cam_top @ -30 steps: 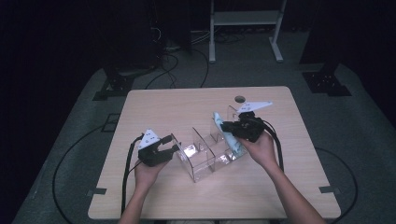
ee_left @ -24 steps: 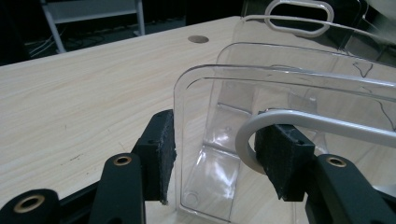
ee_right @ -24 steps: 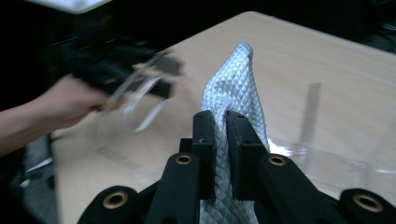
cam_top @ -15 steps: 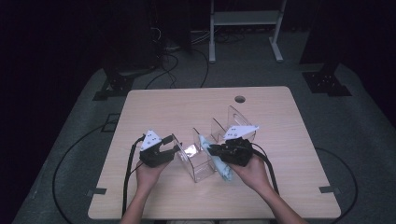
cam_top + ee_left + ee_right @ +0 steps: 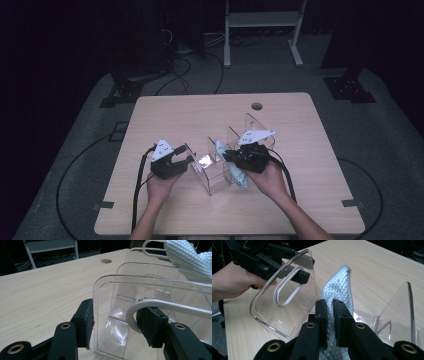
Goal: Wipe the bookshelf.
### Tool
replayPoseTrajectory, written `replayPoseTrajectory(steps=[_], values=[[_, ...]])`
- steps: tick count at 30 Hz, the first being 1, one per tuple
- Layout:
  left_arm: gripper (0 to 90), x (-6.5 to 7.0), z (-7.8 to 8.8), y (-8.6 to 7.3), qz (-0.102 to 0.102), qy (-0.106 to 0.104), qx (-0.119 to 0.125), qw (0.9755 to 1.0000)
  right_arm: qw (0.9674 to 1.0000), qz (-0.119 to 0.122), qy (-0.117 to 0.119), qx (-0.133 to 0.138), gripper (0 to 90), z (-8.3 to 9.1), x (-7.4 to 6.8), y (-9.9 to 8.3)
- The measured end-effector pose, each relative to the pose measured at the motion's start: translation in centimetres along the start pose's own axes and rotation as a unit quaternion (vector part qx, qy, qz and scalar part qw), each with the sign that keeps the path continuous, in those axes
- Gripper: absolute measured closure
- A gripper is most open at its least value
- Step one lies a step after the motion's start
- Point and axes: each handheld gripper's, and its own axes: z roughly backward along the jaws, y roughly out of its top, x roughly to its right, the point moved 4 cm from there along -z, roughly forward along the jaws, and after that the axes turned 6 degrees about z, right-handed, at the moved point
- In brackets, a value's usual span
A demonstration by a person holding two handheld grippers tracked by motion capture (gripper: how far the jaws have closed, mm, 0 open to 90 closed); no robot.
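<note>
Here the left tool (image 5: 186, 161) pinches the near-left end panel of a clear plastic rack (image 5: 216, 172), its 2 jaws pressing that panel and its white loop handle (image 5: 160, 306). The rack stands near the middle of the bench (image 5: 190, 120), with upright dividers running off to the right. The right tool (image 5: 330, 305) is pressed together on a pale, diamond-textured cloth (image 5: 339, 287), held upright just beside the rack's left panel, between 2 dividers.

pale blue-white diamond-quilted cloth (image 5: 339, 287); clear rack (image 5: 130, 305); black claws; light wood table (image 5: 200, 115).
</note>
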Motion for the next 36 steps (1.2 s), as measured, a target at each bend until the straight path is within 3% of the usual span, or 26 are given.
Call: replayPoseTrajectory(steps=[8,13,17,26,33,36], values=[[47.6,0.0,0.0,0.0,0.000,-0.003,-0.001,1.0000,1.0000,-0.007,-0.003,-0.004,82.4,-1.9,1.2,1.5],[47.5,0.0,0.0,0.0,-0.002,-0.003,-0.002,1.0000,1.0000,0.006,-0.007,-0.002,82.4,-0.7,0.2,0.5],[47.5,0.0,0.0,0.0,-0.003,-0.004,-0.002,1.0000,1.0000,0.002,0.001,0.000,82.3,0.3,-0.3,-0.4],[47.5,0.1,0.0,0.0,-0.002,-0.005,-0.002,1.0000,0.9999,-0.015,0.003,0.003,82.3,-1.4,0.9,0.9],[47.5,0.1,0.0,0.0,-0.002,-0.006,-0.001,1.0000,1.0000,-0.004,0.004,0.001,82.3,0.3,-0.1,-0.4],[47.6,0.2,-0.1,0.0,-0.003,-0.005,0.000,1.0000,1.0000,-0.003,0.002,0.001,82.3,0.2,-0.1,-0.3]])
